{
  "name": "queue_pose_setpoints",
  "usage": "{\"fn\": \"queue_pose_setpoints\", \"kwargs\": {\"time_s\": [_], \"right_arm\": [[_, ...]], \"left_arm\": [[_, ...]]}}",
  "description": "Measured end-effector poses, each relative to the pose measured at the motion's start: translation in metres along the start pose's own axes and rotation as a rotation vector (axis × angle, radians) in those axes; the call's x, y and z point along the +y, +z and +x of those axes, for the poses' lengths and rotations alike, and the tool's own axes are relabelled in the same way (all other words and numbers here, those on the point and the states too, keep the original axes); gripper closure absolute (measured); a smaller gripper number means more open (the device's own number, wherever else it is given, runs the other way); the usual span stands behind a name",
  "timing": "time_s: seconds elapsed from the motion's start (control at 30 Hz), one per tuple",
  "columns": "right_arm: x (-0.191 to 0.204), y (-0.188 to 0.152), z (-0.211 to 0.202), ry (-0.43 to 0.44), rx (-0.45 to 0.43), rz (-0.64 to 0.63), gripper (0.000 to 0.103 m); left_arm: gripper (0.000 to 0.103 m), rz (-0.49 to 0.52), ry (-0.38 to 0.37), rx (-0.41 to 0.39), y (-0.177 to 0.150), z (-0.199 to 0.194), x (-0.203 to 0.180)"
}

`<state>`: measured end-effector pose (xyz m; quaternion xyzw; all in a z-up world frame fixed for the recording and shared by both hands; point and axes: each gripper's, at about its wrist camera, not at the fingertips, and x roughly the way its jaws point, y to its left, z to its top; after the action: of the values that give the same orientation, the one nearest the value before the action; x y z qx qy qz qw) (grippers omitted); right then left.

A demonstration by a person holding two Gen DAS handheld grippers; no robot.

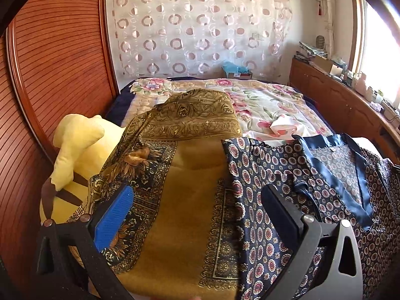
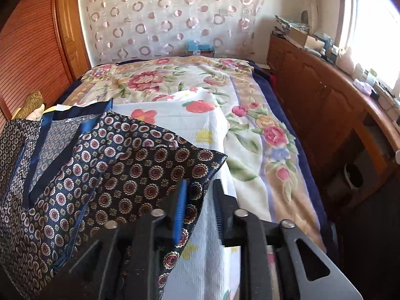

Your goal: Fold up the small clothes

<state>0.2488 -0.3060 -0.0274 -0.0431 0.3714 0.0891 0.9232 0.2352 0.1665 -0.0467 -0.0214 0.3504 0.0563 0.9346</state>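
Note:
A navy patterned top (image 1: pixel 312 187) with a satin blue neckline lies spread on the bed. My left gripper (image 1: pixel 195 205) is wide open above a mustard patterned scarf (image 1: pixel 185 175), its right finger (image 1: pixel 282 212) over the top's left edge. In the right wrist view the top (image 2: pixel 100 170) lies at left. My right gripper (image 2: pixel 200 200) has its jaws narrowly apart, with the top's sleeve corner (image 2: pixel 192 175) between them and lifted; the blue pad (image 2: pixel 180 210) touches the fabric.
A white fruit-print cloth (image 2: pixel 195 130) lies under the top on the floral bedspread (image 2: pixel 250 125). A yellow plush toy (image 1: pixel 75 155) sits at the left by the wooden wardrobe (image 1: pixel 50 75). A wooden cabinet (image 2: pixel 325 105) with clutter runs along the right under the window.

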Motion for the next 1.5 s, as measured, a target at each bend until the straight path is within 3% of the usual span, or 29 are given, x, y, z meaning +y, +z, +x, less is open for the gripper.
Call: {"fn": "queue_pose_setpoints", "kwargs": {"time_s": [0.07, 0.33, 0.5, 0.87, 0.93, 1.03, 1.07, 1.1, 1.13, 1.17, 1.3, 1.5], "right_arm": [[-0.002, 0.002, 0.004, -0.005, 0.010, 0.013, 0.066], [0.002, 0.004, 0.011, 0.019, 0.041, 0.027, 0.065], [0.002, 0.004, 0.012, 0.021, 0.027, 0.023, 0.065], [0.004, -0.001, 0.012, 0.013, 0.013, 0.015, 0.065], [0.002, -0.001, 0.013, 0.017, 0.013, 0.018, 0.065], [0.003, -0.001, 0.013, 0.015, 0.013, 0.016, 0.065], [0.003, -0.001, 0.013, 0.014, 0.013, 0.014, 0.067], [0.003, -0.001, 0.013, 0.021, 0.012, 0.010, 0.086], [0.005, -0.001, 0.012, 0.039, 0.010, -0.006, 0.095], [0.009, -0.001, 0.012, 0.050, 0.012, -0.033, 0.098], [0.020, 0.001, 0.003, 0.048, -0.018, -0.087, 0.100], [0.026, 0.010, -0.049, 0.105, -0.173, -0.079, 0.101]], "left_arm": [[0.005, 0.002, -0.002, -0.002, 0.000, 0.001, 0.001], [0.023, -0.006, -0.048, 0.020, 0.004, 0.008, 0.001], [0.043, -0.009, -0.111, 0.030, 0.007, 0.012, -0.002], [0.053, 0.026, -0.154, 0.060, 0.020, 0.026, -0.015], [0.062, 0.041, -0.163, 0.074, 0.021, 0.031, -0.019], [0.086, 0.058, -0.163, 0.082, 0.021, 0.035, -0.024], [0.096, 0.067, -0.161, 0.070, 0.020, 0.032, -0.027], [0.099, 0.068, -0.164, 0.060, 0.020, 0.028, -0.029], [0.100, 0.069, -0.168, 0.050, 0.020, 0.024, -0.031], [0.100, 0.074, -0.169, 0.038, 0.020, 0.019, -0.033], [0.101, 0.085, -0.173, -0.023, 0.021, -0.010, -0.039], [0.101, 0.084, -0.197, -0.096, 0.012, -0.055, -0.043]]}}
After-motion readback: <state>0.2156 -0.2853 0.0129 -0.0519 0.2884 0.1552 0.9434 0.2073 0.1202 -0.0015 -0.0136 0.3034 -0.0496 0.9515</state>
